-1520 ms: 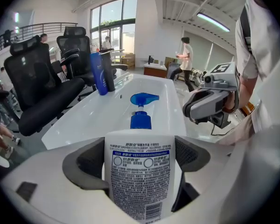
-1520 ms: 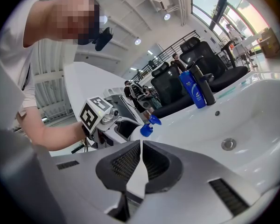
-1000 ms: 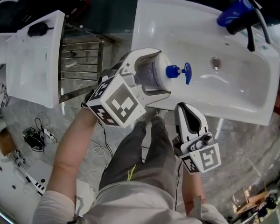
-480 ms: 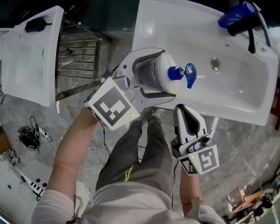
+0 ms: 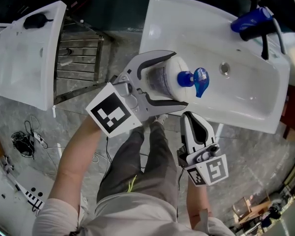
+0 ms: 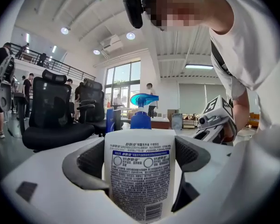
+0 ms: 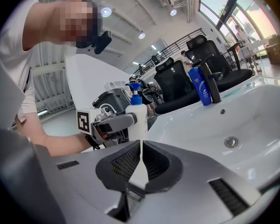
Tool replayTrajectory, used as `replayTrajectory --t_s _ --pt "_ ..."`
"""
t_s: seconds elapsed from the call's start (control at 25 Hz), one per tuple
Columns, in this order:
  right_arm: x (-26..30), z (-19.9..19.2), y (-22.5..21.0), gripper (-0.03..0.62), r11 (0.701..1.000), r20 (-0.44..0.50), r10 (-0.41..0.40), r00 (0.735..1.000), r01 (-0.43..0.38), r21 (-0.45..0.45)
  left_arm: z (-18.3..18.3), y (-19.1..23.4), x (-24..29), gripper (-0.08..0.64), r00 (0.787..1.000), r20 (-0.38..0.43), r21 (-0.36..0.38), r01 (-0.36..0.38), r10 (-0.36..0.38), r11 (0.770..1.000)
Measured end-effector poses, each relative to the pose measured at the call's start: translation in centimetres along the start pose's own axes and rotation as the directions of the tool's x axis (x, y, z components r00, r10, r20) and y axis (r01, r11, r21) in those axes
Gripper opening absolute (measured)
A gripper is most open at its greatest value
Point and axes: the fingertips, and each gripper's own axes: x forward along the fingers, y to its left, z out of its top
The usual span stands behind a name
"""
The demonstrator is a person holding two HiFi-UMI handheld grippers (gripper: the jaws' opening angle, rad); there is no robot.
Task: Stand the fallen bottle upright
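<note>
The left gripper is clamped round the bottle, held upright at the near rim of the sink, while the right gripper idles with jaws together; released before its base sits flat there, the bottle could topple again.

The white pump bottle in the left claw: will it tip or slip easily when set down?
Likely tippy: the white pump bottle is tall and narrow with a blue pump head on top. Its smooth plastic may slide on the glossy sink rim.
</note>
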Motion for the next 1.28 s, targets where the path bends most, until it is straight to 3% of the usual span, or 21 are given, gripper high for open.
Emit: replayTrajectory --t_s 0.4,0.76,1.28 --pt "1.4 -1.1 1.8 0.041 0.999 -0.06 0.008 0.998 -0.01 -0.032 -0.7 0.9 -2.1 0.468 0.987 0.158 -0.111 -0.008 0.025 0.994" --pt "2.0 -0.9 2.9 0.041 0.999 -0.08 0.001 0.997 -0.005 -0.048 -1.1 1.0 -2.8 0.468 0.979 0.204 -0.074 0.013 0.002 0.997" --pt "2.7 -1.8 4.4 0.041 0.999 -0.105 0.007 0.994 -0.013 -0.053 -1.5 1.0 -3.9 0.468 0.967 0.252 -0.099 0.049 -0.022 0.994"
